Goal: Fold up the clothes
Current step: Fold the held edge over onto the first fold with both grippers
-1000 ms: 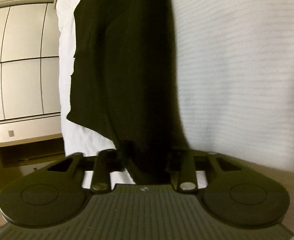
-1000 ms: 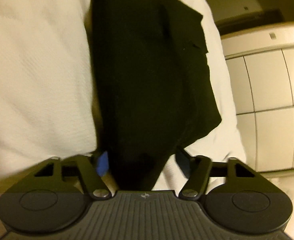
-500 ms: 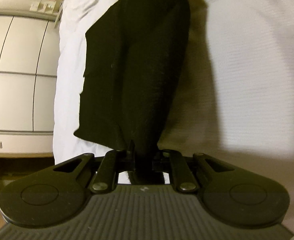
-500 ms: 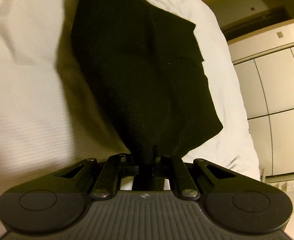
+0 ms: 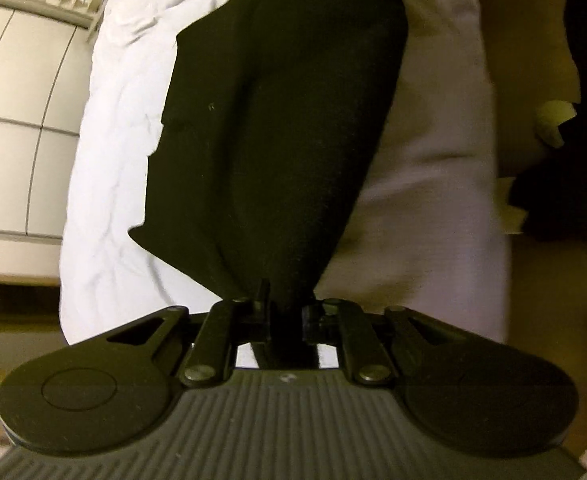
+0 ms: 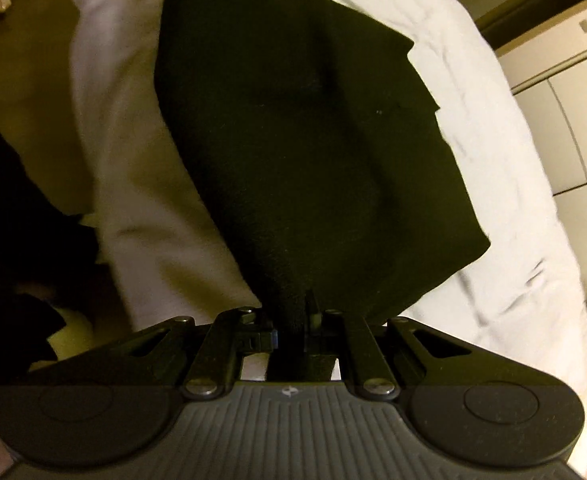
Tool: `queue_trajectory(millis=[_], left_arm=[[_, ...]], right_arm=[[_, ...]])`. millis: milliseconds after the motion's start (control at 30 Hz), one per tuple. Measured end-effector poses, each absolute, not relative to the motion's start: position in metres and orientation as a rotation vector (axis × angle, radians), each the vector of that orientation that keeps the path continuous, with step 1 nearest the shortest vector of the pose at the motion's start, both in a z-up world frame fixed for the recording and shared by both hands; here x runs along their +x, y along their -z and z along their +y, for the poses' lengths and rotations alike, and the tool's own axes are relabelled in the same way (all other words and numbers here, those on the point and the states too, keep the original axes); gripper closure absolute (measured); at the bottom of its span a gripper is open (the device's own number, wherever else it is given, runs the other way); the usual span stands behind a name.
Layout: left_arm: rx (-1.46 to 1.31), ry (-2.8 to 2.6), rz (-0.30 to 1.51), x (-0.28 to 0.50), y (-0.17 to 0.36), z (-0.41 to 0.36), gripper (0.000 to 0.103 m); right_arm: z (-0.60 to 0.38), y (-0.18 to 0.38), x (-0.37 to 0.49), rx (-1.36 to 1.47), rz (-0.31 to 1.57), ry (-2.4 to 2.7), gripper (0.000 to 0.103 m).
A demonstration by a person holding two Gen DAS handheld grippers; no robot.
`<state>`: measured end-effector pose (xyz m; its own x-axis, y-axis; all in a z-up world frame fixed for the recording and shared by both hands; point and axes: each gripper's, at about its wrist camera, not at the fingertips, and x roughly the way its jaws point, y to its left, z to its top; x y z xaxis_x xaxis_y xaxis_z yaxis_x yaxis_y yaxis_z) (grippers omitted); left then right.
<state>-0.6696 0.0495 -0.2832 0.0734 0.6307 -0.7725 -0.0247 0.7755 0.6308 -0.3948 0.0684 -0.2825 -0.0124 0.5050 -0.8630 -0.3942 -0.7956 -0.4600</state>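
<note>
A black garment [image 5: 277, 136] hangs stretched from my left gripper [image 5: 287, 312], whose jaws are shut on its near edge. The cloth runs away from the gripper over a white bed sheet [image 5: 109, 184]. In the right wrist view the same black garment [image 6: 317, 152] rises from the sheet [image 6: 505, 208] into my right gripper [image 6: 293, 320], also shut on a bunched edge of it. Both pinched edges are lifted clear of the bed; the far part of the garment still rests on it. The fingertips are hidden by the cloth.
White panelled cupboards [image 5: 17, 120] stand beyond the bed's edge on the left, and more panels [image 6: 573, 128] on the right. Another dark piece of clothing [image 5: 565, 184] lies at the bed's side, over something pale yellow [image 5: 553, 124].
Both grippers closed on the black garment's edge and rose, pulling it up off the sheet. The bed looks farther below and more of the room shows at the sides.
</note>
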Motion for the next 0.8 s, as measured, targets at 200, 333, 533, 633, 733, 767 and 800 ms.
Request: queue_trajectory(millis=[200,333,533,633,733,767,800], left_arm=[[0.466,-0.544,1.462,-0.654,0.270,0.006,0.094],[0.392,-0.539,1.464,-0.650,0.240,0.027,0.093],[0.201,-0.502,1.397,-0.653,0.178,0.122,0.092],[0.121,-0.474,1.354,-0.654,0.159,0.183,0.092],[0.057,-0.462,1.313,-0.653,0.146,0.244,0.092],[0.035,-0.470,1.298,-0.653,0.145,0.268,0.092],[0.011,-0.481,1.283,-0.652,0.145,0.293,0.092]], right_arm=[[0.033,0.279,-0.379,-1.675,-0.078,-1.943,0.092],[0.061,0.257,-0.360,-1.680,0.040,-2.024,0.091],[0.163,0.195,-0.322,-1.565,0.448,-2.161,0.092],[0.222,0.173,-0.307,-1.489,0.593,-2.195,0.092],[0.288,0.160,-0.290,-1.406,0.695,-2.174,0.092],[0.313,0.160,-0.283,-1.378,0.719,-2.155,0.091],[0.336,0.161,-0.278,-1.355,0.742,-2.132,0.090]])
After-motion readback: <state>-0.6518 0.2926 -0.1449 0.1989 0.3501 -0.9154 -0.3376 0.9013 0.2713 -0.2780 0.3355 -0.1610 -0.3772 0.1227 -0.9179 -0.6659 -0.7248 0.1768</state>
